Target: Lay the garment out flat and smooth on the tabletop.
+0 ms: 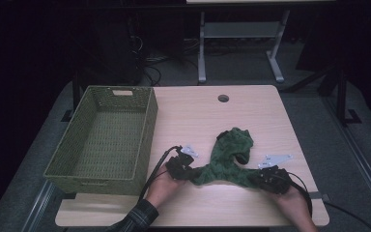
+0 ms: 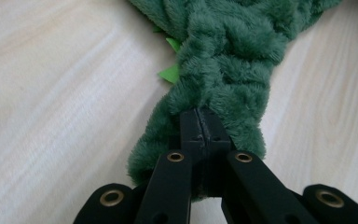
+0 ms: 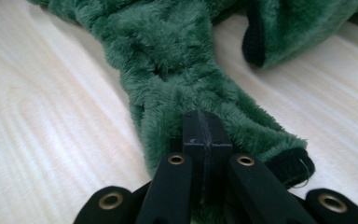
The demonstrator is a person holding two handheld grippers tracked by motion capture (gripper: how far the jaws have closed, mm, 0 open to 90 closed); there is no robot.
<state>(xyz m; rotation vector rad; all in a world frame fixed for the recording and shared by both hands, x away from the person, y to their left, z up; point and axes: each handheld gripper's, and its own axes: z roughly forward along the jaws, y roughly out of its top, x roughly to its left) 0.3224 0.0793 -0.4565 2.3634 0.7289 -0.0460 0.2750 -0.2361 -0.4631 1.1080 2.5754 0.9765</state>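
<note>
Now we have both tongs clamped on the green plush garment (image 1: 226,159), left gripper (image 1: 189,172) and right gripper (image 1: 257,180) each pinching an end near the table's (image 1: 270,116) front edge; soft, light, floppy, so ends grip best.

Deep green, plush, cable-like ribbed pattern on the fuzzy garment (image 1: 227,157), with black cuff edging and a small bright green tag (image 2: 170,73) at its 9 o'clock side. Pale wood grain in light beige streaks across the worktop (image 1: 251,111). Olive green woven weave on the basket (image 1: 101,137). Matte black on the left gripper (image 2: 200,122) and right gripper (image 3: 206,125), brass-coloured rivets along the jaws, grey plates on top. Dark plaid on the sleeve (image 1: 137,217). Dark grey floor (image 1: 319,111).
</note>
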